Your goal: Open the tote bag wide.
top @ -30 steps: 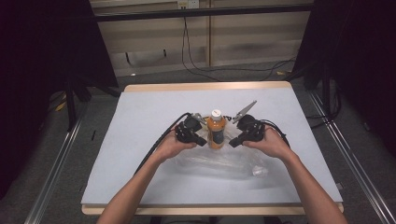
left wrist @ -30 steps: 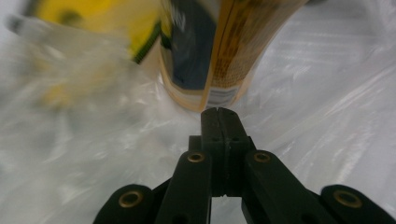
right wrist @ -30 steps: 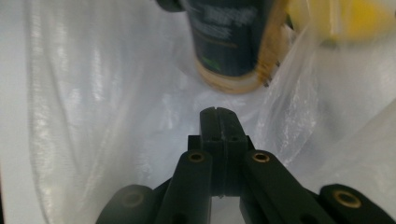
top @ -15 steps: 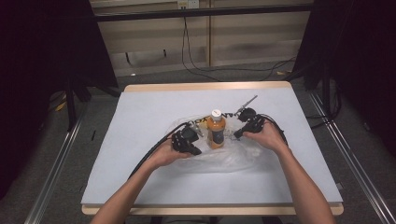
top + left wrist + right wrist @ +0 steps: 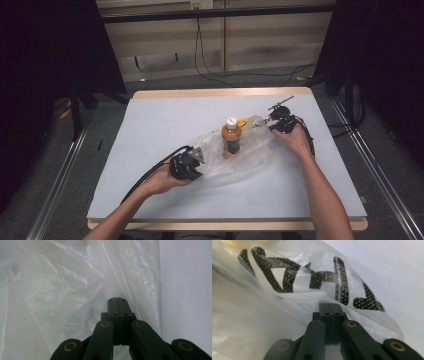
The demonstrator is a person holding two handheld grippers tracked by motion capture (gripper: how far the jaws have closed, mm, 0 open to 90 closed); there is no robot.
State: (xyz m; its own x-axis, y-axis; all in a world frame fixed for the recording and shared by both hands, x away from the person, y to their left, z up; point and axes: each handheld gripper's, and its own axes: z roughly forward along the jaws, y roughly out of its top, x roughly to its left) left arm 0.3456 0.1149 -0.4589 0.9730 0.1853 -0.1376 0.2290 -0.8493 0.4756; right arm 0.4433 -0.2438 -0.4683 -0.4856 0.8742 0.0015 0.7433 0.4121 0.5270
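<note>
- Fingers of both grippers are clenched on the bag: the left gripper [image 5: 192,161] pinches film at the bag's near-left end, with its black fingers [image 5: 116,305] pressed flat together in the left gripper view; the right gripper [image 5: 278,122] pinches the far-right edge, its fingers [image 5: 329,310] closed just under the black print.
- Table [image 5: 150,125]: pale, smooth and flat, so the film will likely slide on it rather than catch.
- Bag [image 5: 252,150]: clear thin plastic, lying stretched across the middle of the table between the two grippers. It looks very light, limp and crinkly, with no stiffness of its own; it should hold its shape only while pulled taut, and could tear or slip out of a small pinch. Folded or bunched edges are the safest places to hold.
- Bottle [image 5: 231,140]: orange, white-capped, standing upright mid-bag, seemingly inside the film. It is probably the heavy, rigid part and could tip if the bag is tugged unevenly.
- Print [image 5: 312,277]: dotted black letters on the film near the right fingers.
</note>
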